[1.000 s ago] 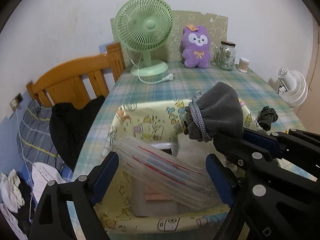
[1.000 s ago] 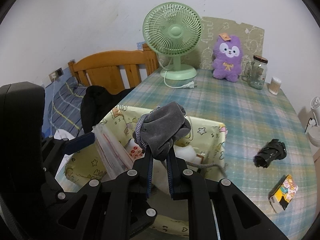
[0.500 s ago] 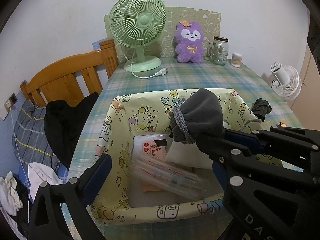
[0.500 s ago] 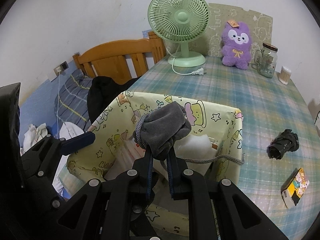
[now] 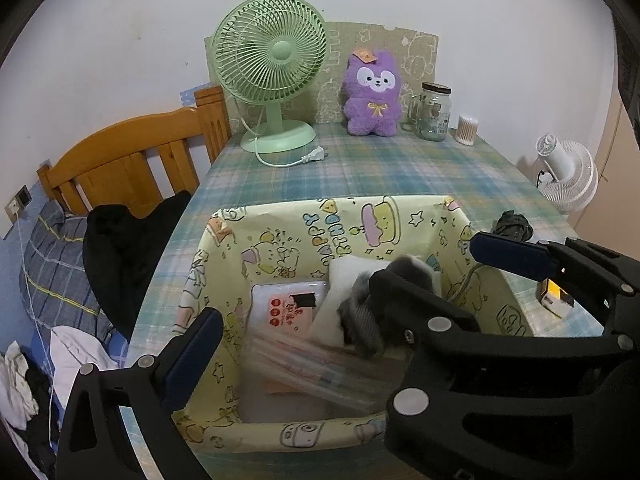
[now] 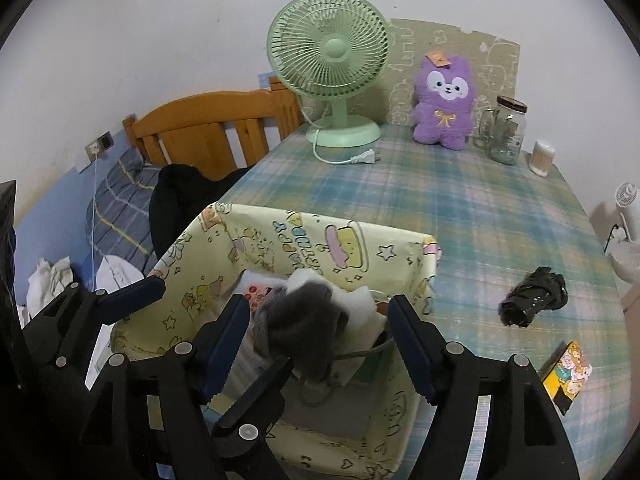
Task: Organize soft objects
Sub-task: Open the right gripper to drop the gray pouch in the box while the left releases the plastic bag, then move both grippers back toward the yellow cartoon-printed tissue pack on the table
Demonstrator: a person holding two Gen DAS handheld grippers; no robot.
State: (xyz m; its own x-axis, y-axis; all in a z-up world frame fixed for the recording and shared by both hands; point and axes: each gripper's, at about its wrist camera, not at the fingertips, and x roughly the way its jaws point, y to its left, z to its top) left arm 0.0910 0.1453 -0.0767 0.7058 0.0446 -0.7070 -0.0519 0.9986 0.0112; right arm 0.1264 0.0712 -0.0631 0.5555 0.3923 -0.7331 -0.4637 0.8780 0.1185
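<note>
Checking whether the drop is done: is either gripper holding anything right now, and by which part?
Nothing is held. The right gripper has just been opening; the grey pouch sits loose between its fingers, over the yellow box. The left gripper is open and empty.

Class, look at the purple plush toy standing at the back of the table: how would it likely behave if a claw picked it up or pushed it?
The purple plush toy looks fluffy, so it would probably squash and feel light. Standing upright against the board, it may topple rather than slide when pushed.

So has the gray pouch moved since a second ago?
Yes. The gray pouch has dropped from above the box rim to inside; the right gripper jaws have just been opening.
</note>
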